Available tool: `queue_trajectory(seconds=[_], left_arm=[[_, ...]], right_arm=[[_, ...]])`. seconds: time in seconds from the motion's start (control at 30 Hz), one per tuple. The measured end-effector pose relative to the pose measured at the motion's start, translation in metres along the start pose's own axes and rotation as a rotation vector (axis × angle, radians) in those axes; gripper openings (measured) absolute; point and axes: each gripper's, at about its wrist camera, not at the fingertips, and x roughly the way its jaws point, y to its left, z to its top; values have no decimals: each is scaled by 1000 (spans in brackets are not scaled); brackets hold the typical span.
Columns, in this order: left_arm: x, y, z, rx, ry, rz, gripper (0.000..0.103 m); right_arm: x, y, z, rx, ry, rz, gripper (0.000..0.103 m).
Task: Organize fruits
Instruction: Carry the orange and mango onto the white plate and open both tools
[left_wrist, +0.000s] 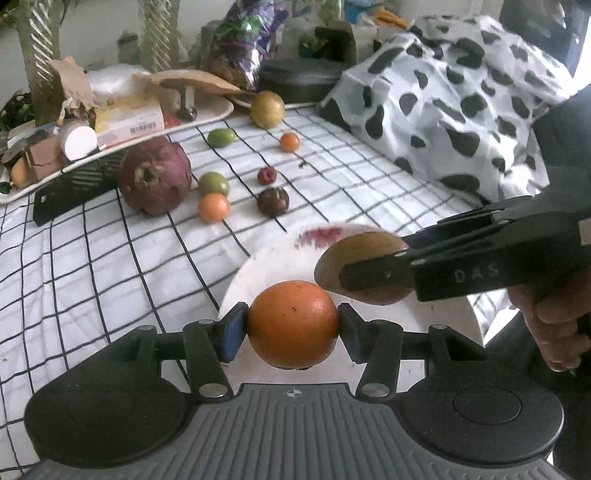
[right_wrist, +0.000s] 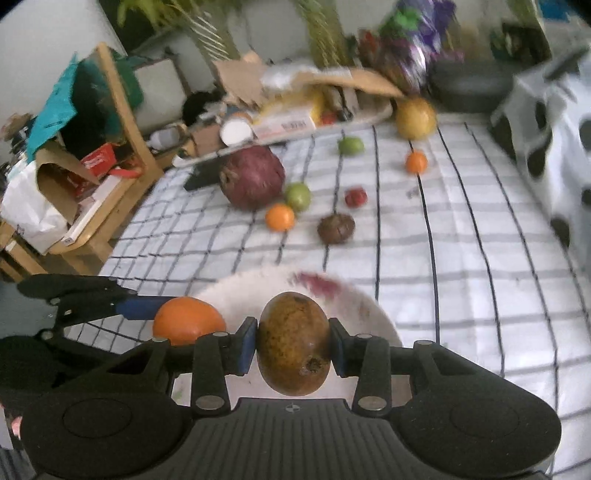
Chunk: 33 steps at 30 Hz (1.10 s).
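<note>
Both fruits are held above the white plate, low centre of each frame. The left gripper is clamped on an orange fruit, its fingers pressed on either side. The right gripper is closed on a brownish oval fruit, gripped across its narrow middle.

The step in hand is judged as carrying both fruits to the plate and setting them down. It is done well if each fruit is lowered until it rests on the plate before the fingers are released, so nothing rolls off. The two fruits should be placed apart, since the grippers are crowded close together over one small plate. The reddish stain at the plate's far edge is best avoided. One gripper should be released at a time.

The remaining fruits are left on the checked cloth in the upper middle: a large purple fruit, small green, orange and dark ones.

Writing: "DAS" is read on the right gripper's finger in the left wrist view. A barcode is seen on a yellow box, upper left; its text is too blurred to read.
</note>
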Motion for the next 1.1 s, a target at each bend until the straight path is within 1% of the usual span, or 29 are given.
queue_trajectory(seconds=[0.07, 0.17, 0.2, 0.23, 0.27, 0.3, 0.33, 0.4, 0.47, 0.5, 0.6, 0.63, 0.73, 0.9, 0.97, 1.1], left_arm=[[3, -2, -2, 14, 13, 11, 51], [9, -2, -6, 31, 35, 36, 51], [8, -3, -6, 35, 26, 37, 52], [8, -4, -6, 39, 24, 43, 52], [8, -5, -6, 41, 21, 49, 54], [6, -6, -7, 42, 15, 55, 58], [3, -7, -7, 40, 3, 55, 62], [-5, -8, -8, 32, -27, 71, 74], [-13, -8, -10, 20, -53, 96, 79], [-18, -8, -12, 9, -64, 100, 79], [-28, -8, -16, -20, -69, 106, 80], [-30, -8, -17, -24, -69, 111, 80], [-38, -13, -24, -21, -69, 125, 80], [-48, -19, -36, -16, -65, 155, 80], [-50, -21, -39, -18, -64, 163, 80], [-52, -24, -43, -13, -61, 174, 80]], right_arm=[[4, -6, -3, 34, 21, -12, 42], [3, -14, -5, 103, 16, -10, 43], [2, -14, -6, 116, 16, -14, 44], [1, -15, -6, 125, 18, -20, 47], [0, -14, -7, 126, 19, -34, 57], [-2, -12, -8, 120, 12, -27, 65], [-4, -11, -8, 116, -2, -23, 78], [-10, -7, -8, 89, -29, -30, 86], [-16, -4, -10, 67, -44, -42, 91], [-20, -3, -11, 58, -50, -48, 92], [-29, 4, -17, 15, -69, -86, 101], [-32, 8, -19, -7, -78, -109, 103], [-40, 16, -27, -75, -95, -167, 103], [-48, 28, -41, -158, -89, -243, 103], [-49, 32, -47, -180, -78, -264, 103], [-48, 39, -54, -209, -66, -272, 103]])
